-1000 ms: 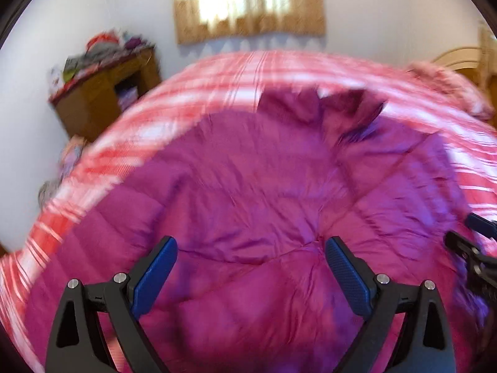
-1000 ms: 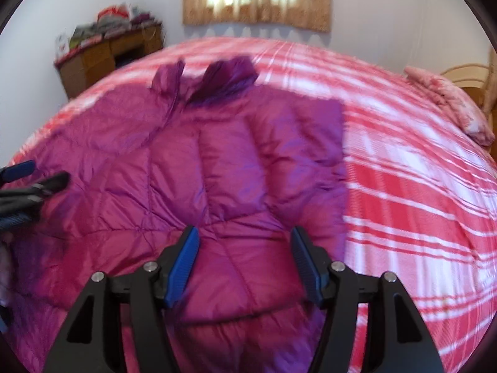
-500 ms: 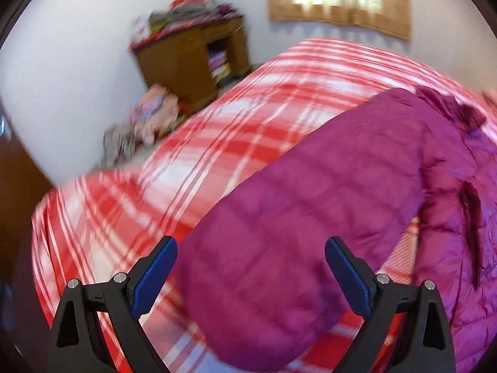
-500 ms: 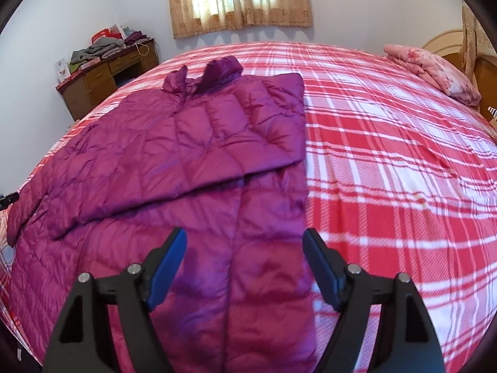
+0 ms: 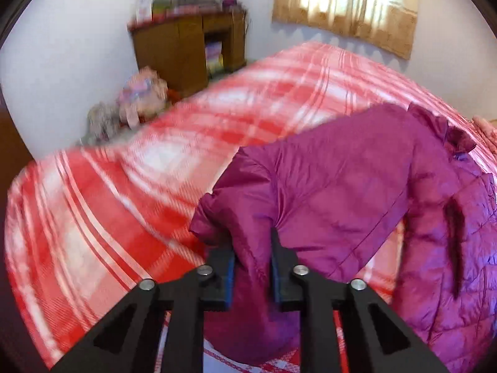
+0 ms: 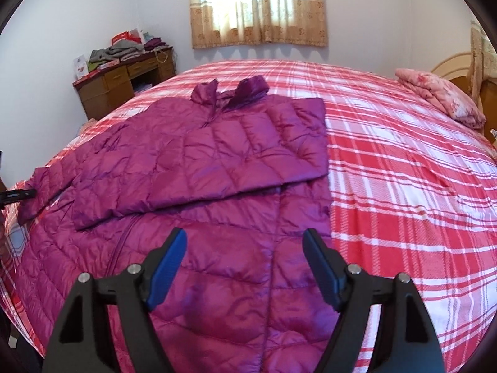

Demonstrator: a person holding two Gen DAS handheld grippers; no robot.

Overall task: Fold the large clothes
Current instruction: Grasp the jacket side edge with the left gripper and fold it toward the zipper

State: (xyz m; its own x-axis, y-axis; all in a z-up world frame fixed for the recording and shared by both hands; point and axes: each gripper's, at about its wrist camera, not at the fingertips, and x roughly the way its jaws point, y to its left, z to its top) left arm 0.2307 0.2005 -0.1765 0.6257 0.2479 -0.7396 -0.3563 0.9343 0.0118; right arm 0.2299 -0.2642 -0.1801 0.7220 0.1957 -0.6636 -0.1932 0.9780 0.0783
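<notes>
**Sleeve cuff pinched, fold across the body pending**

Jacket [image 6: 217, 161], magenta quilted, lies spread on the bed [image 6: 403, 192], collar toward the far edge under the window, hem toward the near edge. One sleeve is already laid across the chest, running from the jacket's right shoulder down toward the left side. The other sleeve [image 5: 326, 192] stretches out toward the bed's left edge, apart from the body.

Left gripper [image 5: 252, 267]: jaws have just been closing and are now clamped on the cuff end of that outstretched sleeve; fabric bunches between the pads and puckers above them. In the right wrist view only its tip shows at the far left of the frame, against the cuff.

Right gripper [image 6: 245, 267]: jaws stand wide, nothing between them, hovering over the lower body of the jacket near the hem, slightly toward the garment's right side.

Relation that matters: the held sleeve's long axis runs from the cuff at the bed's left edge up and inward to the shoulder near the collar. The jacket body lies to the right of the left gripper, so the likely next move is to carry the cuff rightward over the chest, pivoting at the shoulder. Left hand is the nearer one by far; right hand is well apart from the sleeve and better placed to steady the body or take the hem.

Risk, as judged: slick puffy shell may slip from a shallow pinch.
</notes>
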